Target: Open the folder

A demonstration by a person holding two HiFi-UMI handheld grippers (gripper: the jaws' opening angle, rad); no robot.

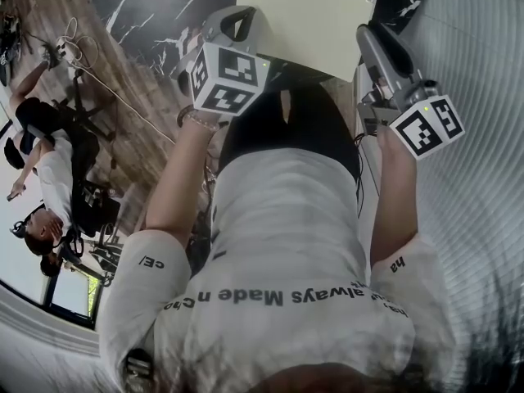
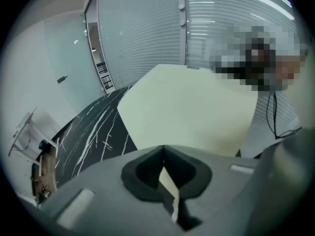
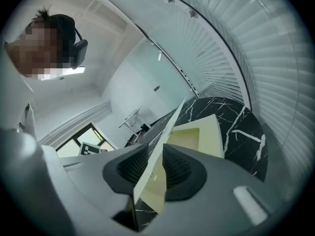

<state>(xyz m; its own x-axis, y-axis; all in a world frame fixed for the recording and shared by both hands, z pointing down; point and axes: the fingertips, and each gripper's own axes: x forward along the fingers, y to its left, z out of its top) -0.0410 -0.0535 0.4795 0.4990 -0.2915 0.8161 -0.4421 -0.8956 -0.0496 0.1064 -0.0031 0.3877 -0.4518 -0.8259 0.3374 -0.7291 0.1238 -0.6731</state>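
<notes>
The cream folder point(image 1: 311, 15) lies on a black marble table point(image 1: 164, 2) in front of me. In the left gripper view its big cream face point(image 2: 192, 112) spreads beyond the jaws. My left gripper point(image 2: 162, 151) has its pads meeting at the tips on the folder's near edge. In the right gripper view the cover point(image 3: 165, 132) stands raised, seen edge-on, and runs between the pads of my right gripper point(image 3: 155, 146), which is shut on it. The lower leaf point(image 3: 209, 132) stays flat on the marble. In the head view both grippers point(image 1: 233, 27) point(image 1: 381, 43) reach toward the folder's near side.
Ribbed blinds point(image 1: 483, 72) run along the right side. Seated people point(image 1: 49, 170) and cables point(image 1: 74, 56) occupy the wood floor at the left. A white stand point(image 2: 27, 132) is beyond the table's far-left corner. My own torso fills the lower head view.
</notes>
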